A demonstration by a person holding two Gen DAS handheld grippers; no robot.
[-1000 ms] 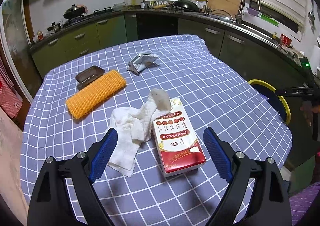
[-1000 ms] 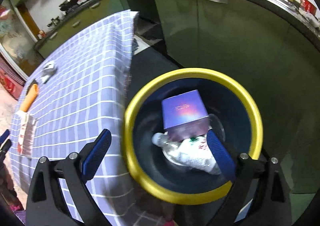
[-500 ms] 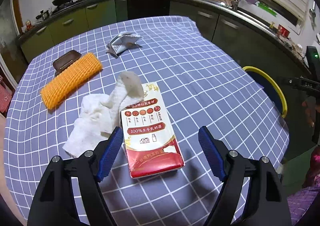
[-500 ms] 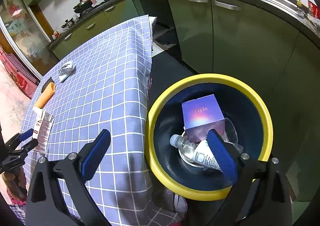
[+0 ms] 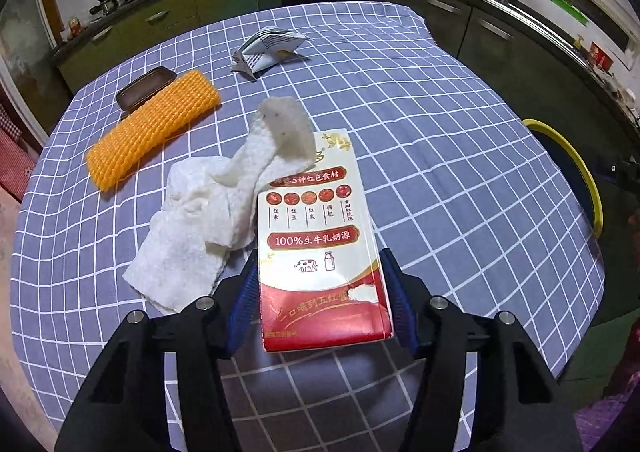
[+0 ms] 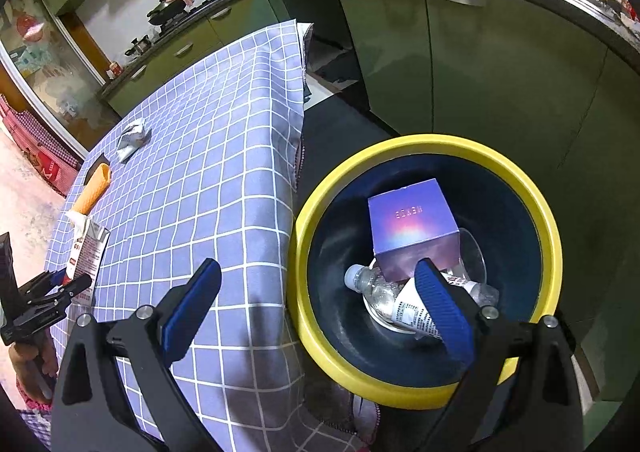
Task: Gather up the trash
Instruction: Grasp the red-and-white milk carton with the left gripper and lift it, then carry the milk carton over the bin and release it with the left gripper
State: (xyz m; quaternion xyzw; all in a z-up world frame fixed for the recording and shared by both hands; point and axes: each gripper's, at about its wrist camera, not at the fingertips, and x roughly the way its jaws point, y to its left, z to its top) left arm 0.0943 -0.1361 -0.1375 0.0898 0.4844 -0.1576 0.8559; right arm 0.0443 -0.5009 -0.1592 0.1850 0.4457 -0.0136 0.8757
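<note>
I am working the left gripper (image 5: 322,298) around the near end of the milk carton (image 5: 318,248), which is lying flat on the checked tablecloth (image 5: 460,156). Taking the carton as my landmark: its long axis is running straight away from the tongs, almost in line with the way they are pointing, so the two blue pads are sitting one on each long side of its red end. The jaws have just been closing with the carton between them. The left pad looks to be at the carton's edge, while on the right I cannot tell whether the pad is touching or just beside it, so I am judging the squeeze as not yet proven.

Left of the carton, and touching it, the crumpled paper towel (image 5: 208,220) is draping one corner over the carton's far end. I am expecting it may drag along when the carton lifts. Beyond the towel the orange foam sleeve (image 5: 154,134) is lying well apart, with a brown tray (image 5: 146,87) just behind it and a silver wrapper (image 5: 266,52) farther off.

The right gripper (image 6: 316,306) is hovering wide and empty over the yellow-rimmed bin (image 6: 554,252), which is standing well to the carton's right, past the table edge. Inside it I am seeing a purple box (image 6: 410,230) and a plastic bottle (image 6: 376,288). The left hand is clearly the nearer one for this pick.
</note>
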